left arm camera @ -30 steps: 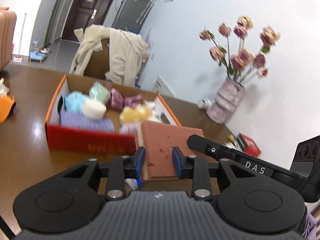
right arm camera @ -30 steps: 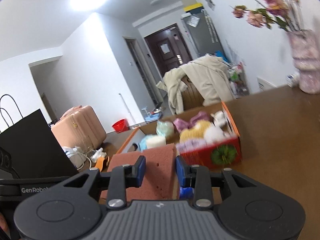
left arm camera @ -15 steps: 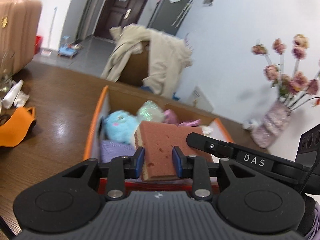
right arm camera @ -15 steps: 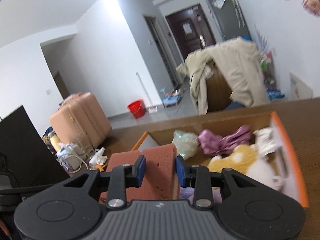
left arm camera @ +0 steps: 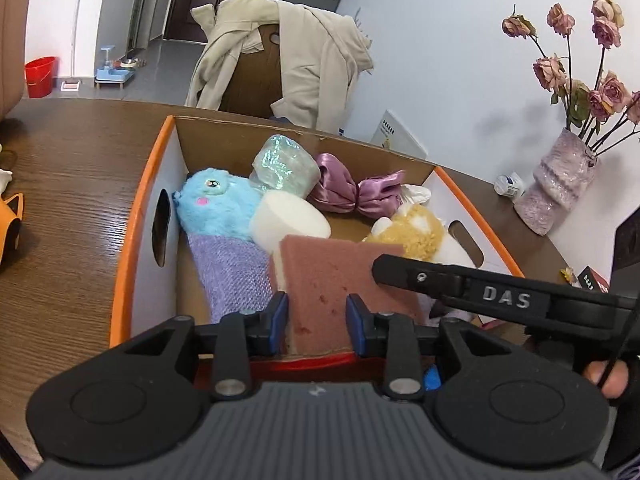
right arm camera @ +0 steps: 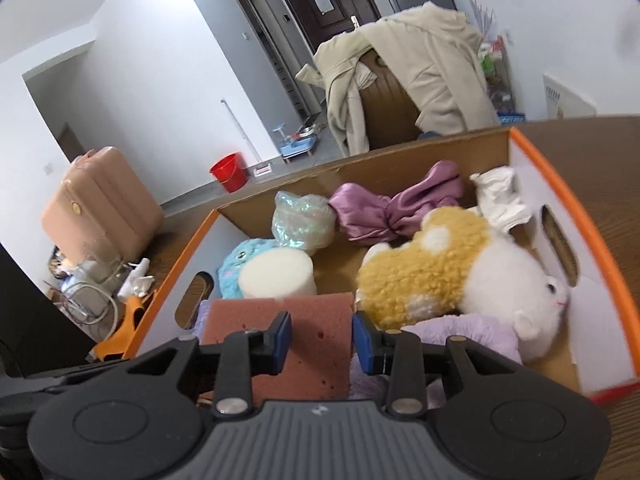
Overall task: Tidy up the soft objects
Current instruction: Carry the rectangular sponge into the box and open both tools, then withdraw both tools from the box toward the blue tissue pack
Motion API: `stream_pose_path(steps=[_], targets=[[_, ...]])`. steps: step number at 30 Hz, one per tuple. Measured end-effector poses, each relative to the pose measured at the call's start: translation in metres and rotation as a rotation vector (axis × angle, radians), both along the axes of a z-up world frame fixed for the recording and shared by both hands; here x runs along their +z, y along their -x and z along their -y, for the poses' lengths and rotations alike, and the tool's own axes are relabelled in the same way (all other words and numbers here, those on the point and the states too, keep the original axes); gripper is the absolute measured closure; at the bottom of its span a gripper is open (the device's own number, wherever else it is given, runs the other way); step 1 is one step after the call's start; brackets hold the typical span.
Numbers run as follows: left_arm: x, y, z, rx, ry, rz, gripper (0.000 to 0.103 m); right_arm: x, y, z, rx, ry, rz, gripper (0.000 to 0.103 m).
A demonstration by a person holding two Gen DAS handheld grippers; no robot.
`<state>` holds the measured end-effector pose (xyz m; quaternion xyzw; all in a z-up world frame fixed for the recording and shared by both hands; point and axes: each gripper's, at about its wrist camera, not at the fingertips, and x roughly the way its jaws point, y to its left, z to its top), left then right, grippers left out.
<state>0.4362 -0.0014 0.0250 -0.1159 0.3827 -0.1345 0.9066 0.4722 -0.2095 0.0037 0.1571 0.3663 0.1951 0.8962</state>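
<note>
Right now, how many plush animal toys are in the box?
2. A blue plush lies by the box's left wall; a yellow-and-white plush lies along the right wall. More may be hidden under the sponge.

Open cardboard box (left arm camera: 144, 216), top unobstructed. Inside, bare floor only between white foam cylinder (right arm camera: 278, 274) and yellow-and-white plush (right arm camera: 452, 276); elsewhere packed with blue plush (left arm camera: 216, 204), purple cloth (left arm camera: 236, 272), satin bow (right arm camera: 396, 208). Near corner under pink sponge (left arm camera: 328, 280) possibly free, hidden from view
</note>
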Motion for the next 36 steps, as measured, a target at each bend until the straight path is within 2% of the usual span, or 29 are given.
stream_pose_path(steps=[2,4,10,16,18,20,21,26,31,33,36], targets=[[0.006,0.007,-0.002,0.005,-0.001,0.012,0.063,0.005,0.005,0.001,0.002,-0.002,0.007,0.066],[0.017,0.019,-0.004,0.011,0.000,0.037,0.062,0.014,0.013,0.002,0.006,-0.002,0.025,0.063],[0.064,0.069,-0.008,0.023,-0.028,0.161,0.057,0.059,0.053,0.012,-0.001,0.019,0.135,0.060],[0.098,0.130,-0.010,0.052,-0.066,0.269,0.049,0.109,0.112,0.030,-0.013,0.051,0.274,0.052],[0.104,0.151,-0.007,0.056,-0.081,0.299,0.043,0.121,0.134,0.036,-0.014,0.071,0.316,0.050],[0.108,0.172,-0.004,0.062,-0.097,0.327,0.032,0.131,0.156,0.040,-0.017,0.098,0.359,0.047],[0.110,0.183,-0.002,0.069,-0.106,0.342,0.031,0.134,0.167,0.042,-0.018,0.111,0.380,0.045],[0.104,0.237,0.004,0.126,-0.142,0.394,0.020,0.140,0.219,0.049,-0.006,0.151,0.454,0.034],[0.082,0.288,0.018,0.169,-0.204,0.437,0.006,0.126,0.261,0.053,0.002,0.189,0.481,0.029],[0.072,0.305,0.023,0.176,-0.217,0.443,0.005,0.116,0.275,0.054,0.005,0.204,0.475,0.025],[0.058,0.323,0.026,0.179,-0.197,0.425,0.004,0.102,0.299,0.058,0.012,0.217,0.465,0.023]])
